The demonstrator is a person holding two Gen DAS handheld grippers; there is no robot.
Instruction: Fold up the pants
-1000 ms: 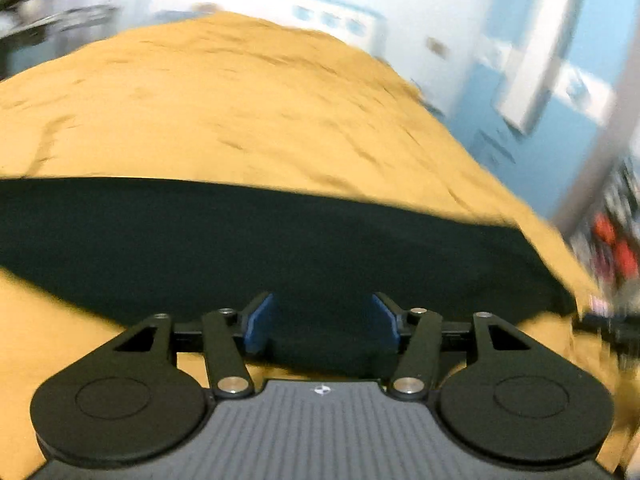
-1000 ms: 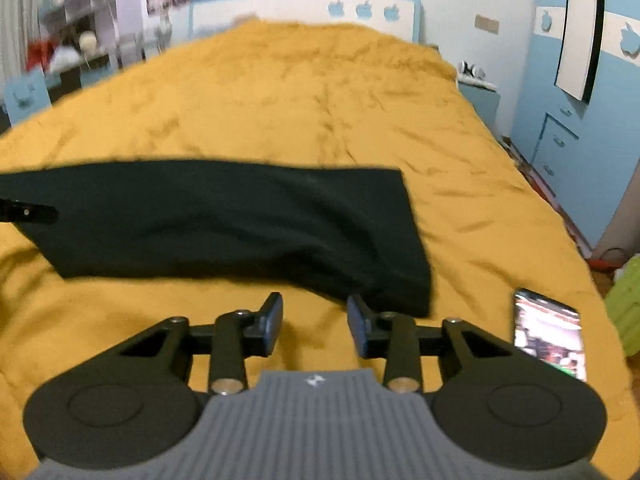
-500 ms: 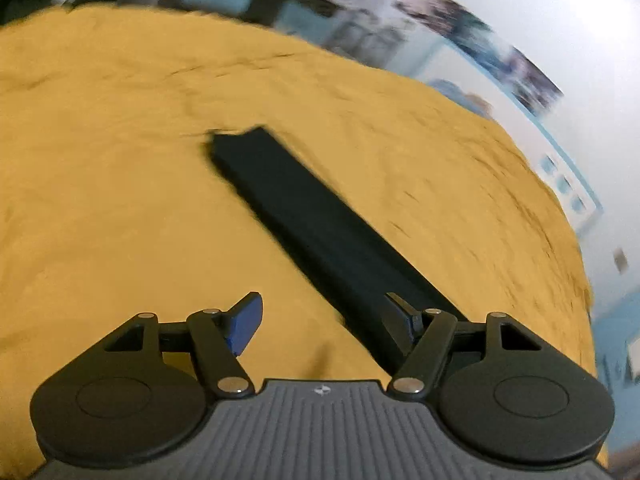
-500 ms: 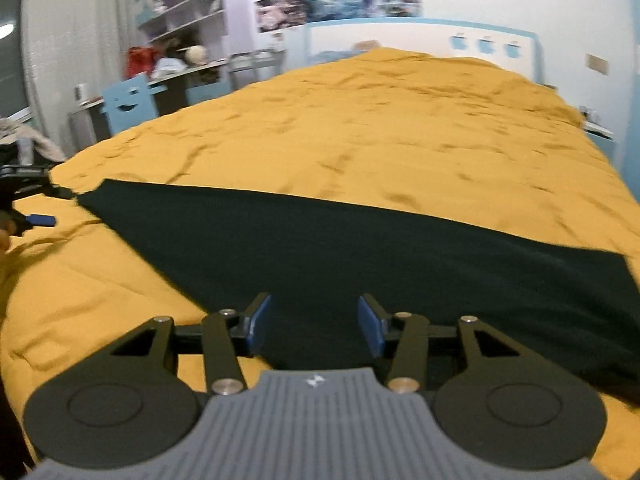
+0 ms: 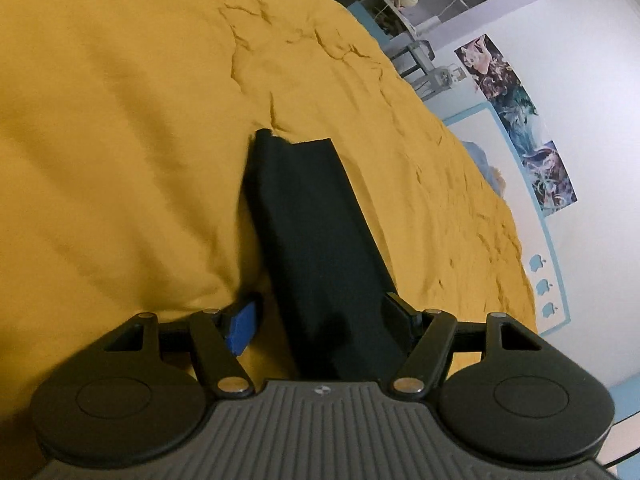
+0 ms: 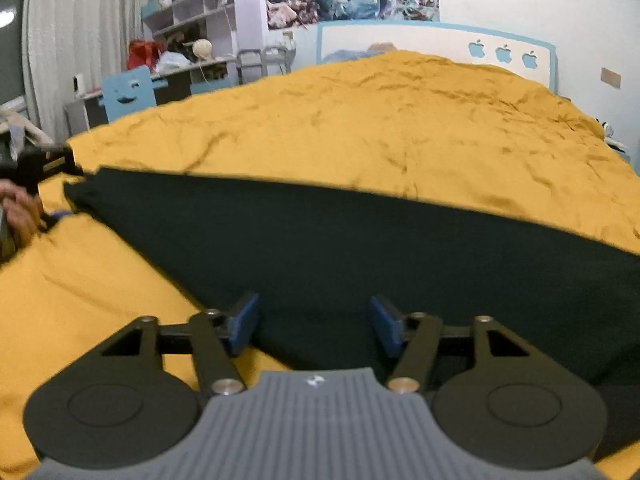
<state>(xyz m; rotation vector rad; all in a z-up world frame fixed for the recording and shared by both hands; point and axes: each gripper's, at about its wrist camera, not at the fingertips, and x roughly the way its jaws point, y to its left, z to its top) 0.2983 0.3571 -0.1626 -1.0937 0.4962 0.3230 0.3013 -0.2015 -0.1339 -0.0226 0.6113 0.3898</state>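
Across mustard bedspread (image 6: 360, 120), dark pants (image 6: 360, 240); cluttered shelves (image 6: 188, 12) beyond.

text: none was legible | signs: three blue apple shapes stood on the headboard (image 6: 436, 40) | posters (image 6: 352, 2) on the wall showed pictures only

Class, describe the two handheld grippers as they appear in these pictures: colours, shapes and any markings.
The left gripper and right gripper look alike: a grey ribbed body with a small white logo at its front edge, two round black discs beside it, and black linkage bars joined by silver pins. The jaws carry blue pads. No cables or sleeves show.
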